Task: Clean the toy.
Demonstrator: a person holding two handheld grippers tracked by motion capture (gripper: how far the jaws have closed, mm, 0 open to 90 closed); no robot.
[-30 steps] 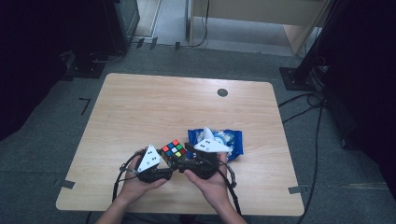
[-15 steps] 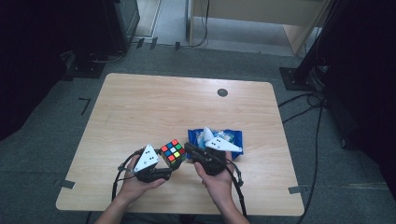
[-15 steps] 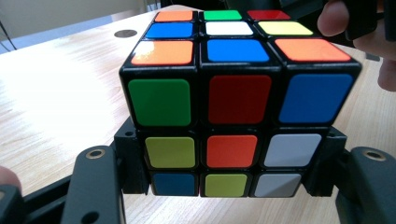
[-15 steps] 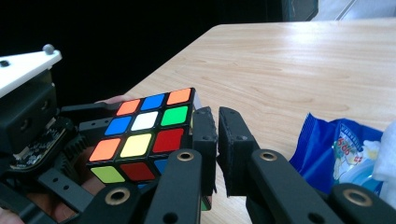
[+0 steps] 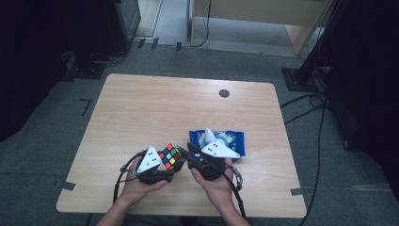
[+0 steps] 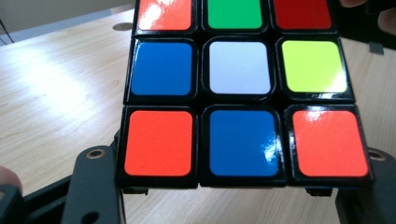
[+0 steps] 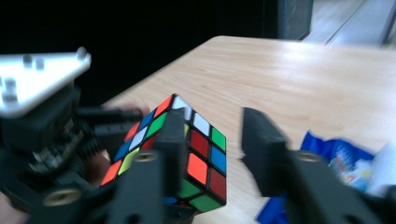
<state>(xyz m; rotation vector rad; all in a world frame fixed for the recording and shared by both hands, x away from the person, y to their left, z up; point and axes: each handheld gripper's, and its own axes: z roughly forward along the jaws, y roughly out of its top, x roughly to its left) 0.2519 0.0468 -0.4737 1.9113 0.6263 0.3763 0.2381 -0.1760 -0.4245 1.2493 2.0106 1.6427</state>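
Glossy colour tiles mark the cube (image 5: pixel 170 157), clamped in your left gripper (image 5: pixel 165 165) above the table (image 5: pixel 141 108) near its front edge. Your right gripper (image 7: pixel 210 140) has just been reopening; its jaws stand apart beside the cube's corner, clasping nothing, so regrip before the next twist.

Glossy black-framed plastic puzzle cube (image 5: pixel 170 157) with three-by-three coloured stickers on each face, held up off the pale wooden desk (image 5: pixel 155 108) near its front edge, clamped at its lower corners. Tilted, one corner edge turned toward the right side. Seen close in the left gripper view (image 6: pixel 243 93): top row orange-red, green, red; middle row blue, white, yellow; bottom row orange-red, blue, orange-red. Seen in the right gripper view (image 7: pixel 196 163): two faces meeting at an upright edge, with red, green, blue, white and orange-red squares mixed. Scrambled, no face of one colour.
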